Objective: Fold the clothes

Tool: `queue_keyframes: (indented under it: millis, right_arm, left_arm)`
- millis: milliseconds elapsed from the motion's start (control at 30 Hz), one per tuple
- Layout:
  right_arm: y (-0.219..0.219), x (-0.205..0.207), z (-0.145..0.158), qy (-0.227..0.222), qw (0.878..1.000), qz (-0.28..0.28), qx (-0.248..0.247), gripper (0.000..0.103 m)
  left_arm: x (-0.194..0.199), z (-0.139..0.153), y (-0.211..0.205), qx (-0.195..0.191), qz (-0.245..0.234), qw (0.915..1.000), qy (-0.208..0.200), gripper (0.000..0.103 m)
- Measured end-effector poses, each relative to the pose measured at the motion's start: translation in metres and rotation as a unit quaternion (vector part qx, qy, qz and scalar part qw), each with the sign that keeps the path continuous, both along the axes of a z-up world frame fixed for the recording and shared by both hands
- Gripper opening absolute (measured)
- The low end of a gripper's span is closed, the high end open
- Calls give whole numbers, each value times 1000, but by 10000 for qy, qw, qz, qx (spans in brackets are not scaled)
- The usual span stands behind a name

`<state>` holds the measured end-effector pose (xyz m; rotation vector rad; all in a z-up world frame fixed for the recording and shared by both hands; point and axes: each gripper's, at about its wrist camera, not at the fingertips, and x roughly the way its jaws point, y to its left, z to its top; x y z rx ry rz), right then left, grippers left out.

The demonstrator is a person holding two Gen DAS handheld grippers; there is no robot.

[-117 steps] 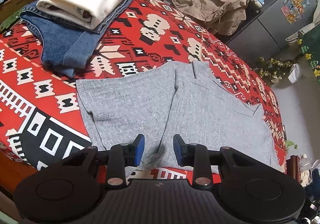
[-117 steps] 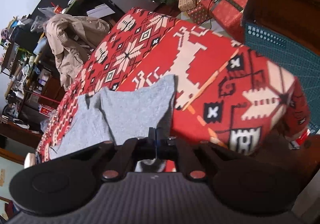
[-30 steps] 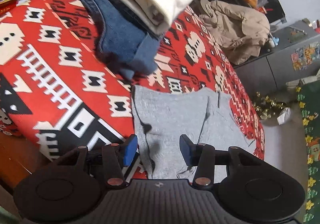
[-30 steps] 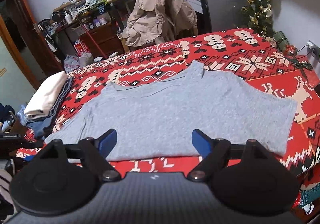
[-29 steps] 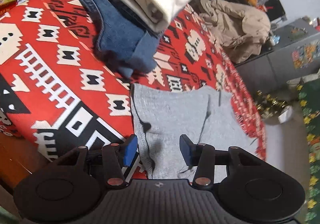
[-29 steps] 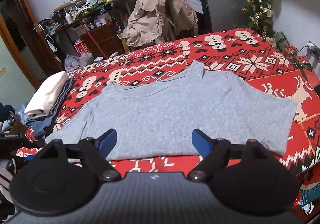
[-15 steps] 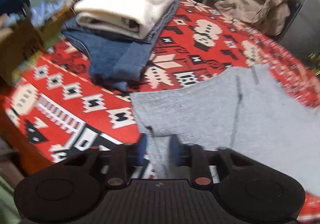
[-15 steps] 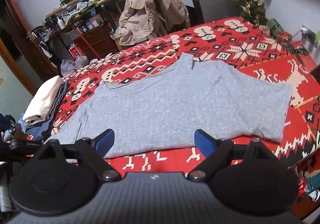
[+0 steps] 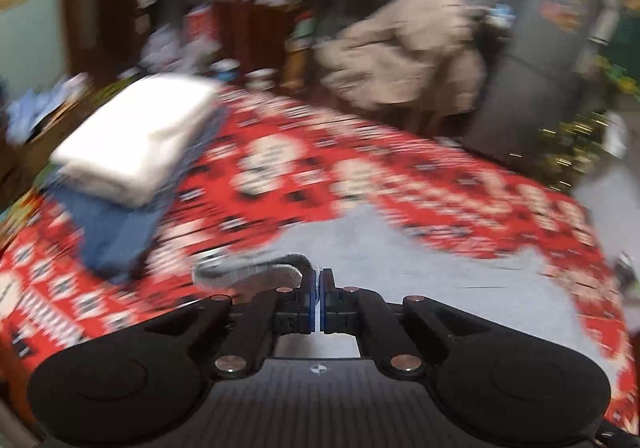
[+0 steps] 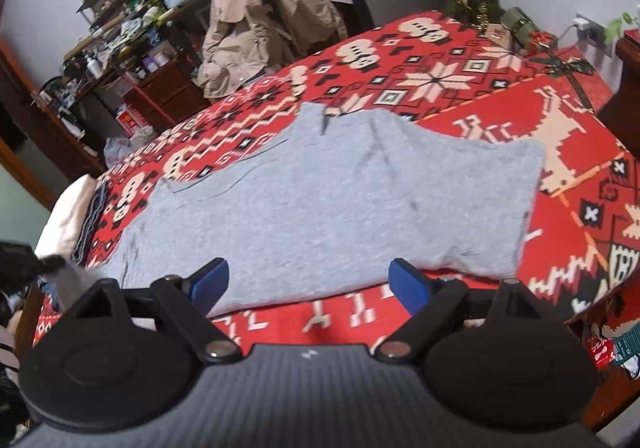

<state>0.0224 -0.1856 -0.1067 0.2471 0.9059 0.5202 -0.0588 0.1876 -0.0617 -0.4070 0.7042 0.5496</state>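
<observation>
While pinching the grey shirt (image 9: pixel 400 268), left hand-held gripper (image 9: pixel 319 284) closed; right hand-held gripper (image 10: pixel 308 280) wide apart

We see bare red blanket (image 10: pixel 568 151) far and right of the grey garment (image 10: pixel 328 203); at its left end a folded stack (image 10: pixel 68 211) blocks passage.
</observation>
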Motion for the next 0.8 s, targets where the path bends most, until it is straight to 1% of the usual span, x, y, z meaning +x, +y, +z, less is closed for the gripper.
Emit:
queue_keyframes:
  millis: [100,267,433,467,500,533,567,633,667,733,800]
  right_arm:
    - [-13,6,-2,30,9999,-149,69,89]
    - [-33,15,-1,61,9994,-343,89,89]
    - [-46,24,-2,97,9989,-463,-16,89]
    - [-48,26,-3,104,9988,-483,-21,89]
    - [-48,28,-3,110,9987,-497,-17,89]
    - [-47,29,-3,114,9987,-505,-10,89]
    - [-47,30,-3,118,9986,-513,-4,89]
    - [-41,31,-3,127,9987,-483,21,90]
    - [-37,31,-4,132,9988,-461,35,90]
    - [-30,31,-4,142,9990,-415,64,90]
    - [-22,31,-4,151,9992,-369,93,90]
  left_arm:
    - [36,-1,-33,32,-458,9989,-39,2]
    - [93,-19,-81,-42,-1025,9947,59,2]
    - [125,-37,-112,-61,-1459,9890,234,2]
    - [129,-41,-114,-121,-1533,9877,293,3]
    - [132,-44,-114,-240,-1597,9863,341,5]
    - [134,-48,-114,-359,-1660,9847,389,14]
    - [133,-50,-112,-509,-1713,9832,377,17]
    - [124,-50,-104,-896,-1788,9796,181,19]
    - [120,-49,-101,-1084,-1826,9772,79,25]
    - [108,-43,-91,-1407,-1864,9722,-147,33]
    - [92,-36,-78,-1705,-1852,9671,-372,34]
